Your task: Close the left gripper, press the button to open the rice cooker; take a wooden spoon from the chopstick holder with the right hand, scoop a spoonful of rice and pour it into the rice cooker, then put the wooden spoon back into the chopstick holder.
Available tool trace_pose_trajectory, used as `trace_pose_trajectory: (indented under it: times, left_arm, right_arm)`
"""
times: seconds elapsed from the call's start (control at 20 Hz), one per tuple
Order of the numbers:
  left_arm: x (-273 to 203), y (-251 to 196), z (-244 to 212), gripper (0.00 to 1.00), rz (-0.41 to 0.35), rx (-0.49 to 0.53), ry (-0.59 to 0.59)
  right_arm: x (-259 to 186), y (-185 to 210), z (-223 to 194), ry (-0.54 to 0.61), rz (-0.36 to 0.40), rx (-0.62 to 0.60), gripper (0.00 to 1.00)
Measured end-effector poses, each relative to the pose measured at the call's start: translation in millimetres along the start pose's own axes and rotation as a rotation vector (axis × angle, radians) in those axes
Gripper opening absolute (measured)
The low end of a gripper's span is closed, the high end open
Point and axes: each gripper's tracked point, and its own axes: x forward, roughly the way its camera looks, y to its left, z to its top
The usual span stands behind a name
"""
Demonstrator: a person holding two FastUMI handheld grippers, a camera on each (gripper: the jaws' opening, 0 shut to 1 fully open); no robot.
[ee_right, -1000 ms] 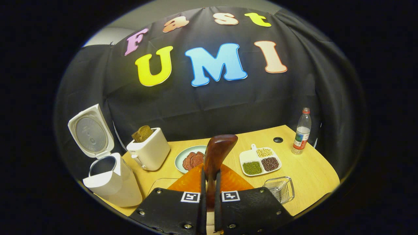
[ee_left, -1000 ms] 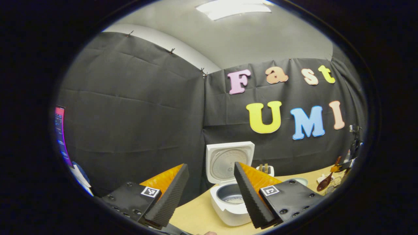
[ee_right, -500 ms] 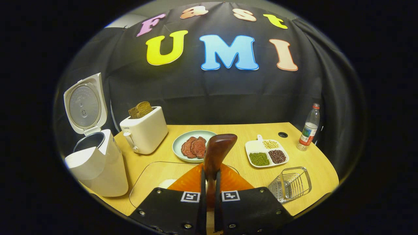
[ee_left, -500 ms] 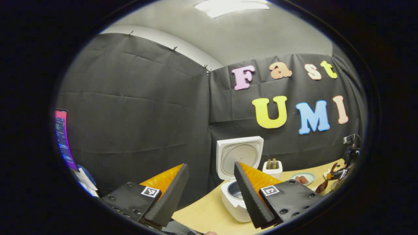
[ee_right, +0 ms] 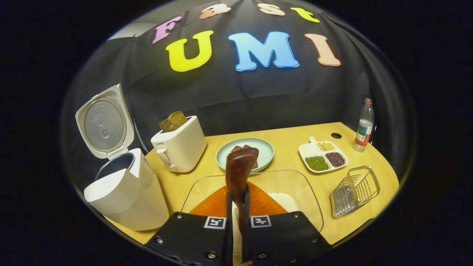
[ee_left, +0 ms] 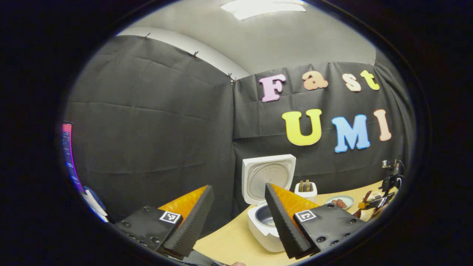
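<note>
Wooden spoon [ee_right: 240, 170] is clamped by its handle in the right gripper [ee_right: 236, 207] jaws, bowl up, held over the glass rice tray [ee_right: 303, 184] near the tabletop [ee_right: 369, 155] front edge. Rice cooker [ee_right: 122, 188] sits far left, lid open. Left gripper [ee_left: 236, 218] jaws are held wide apart, nothing gripped

The wooden spoon [ee_right: 240, 168] is dark, polished wood with a gloss. The rice cooker [ee_right: 123, 192] and toaster [ee_right: 183, 147] are smooth white plastic. The tabletop [ee_right: 292, 155] shows pale matt wood grain. The chopstick holder [ee_right: 353, 190] is shiny wire metal, the bowl [ee_right: 299, 184] clear glass.
</note>
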Motion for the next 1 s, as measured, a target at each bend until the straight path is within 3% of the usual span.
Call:
trace_pose_trajectory:
  times: [0.4, 0.65, 1.0]
  left_arm:
    - [3, 0, 3, 0.94, -0.02, 0.0, -0.006]
    - [6, -12, 6, 0.94, -0.062, 0.006, -0.016]
    - [14, -22, 11, 0.96, -0.107, -0.004, -0.032]
  right_arm:
    - [-5, -42, -7, 0.069, 0.019, 0.586, 0.1]
    - [-20, -48, 10, 0.026, 0.056, 0.726, 0.1]
    - [-45, -12, 62, -0.024, 0.224, 0.938, 0.1]
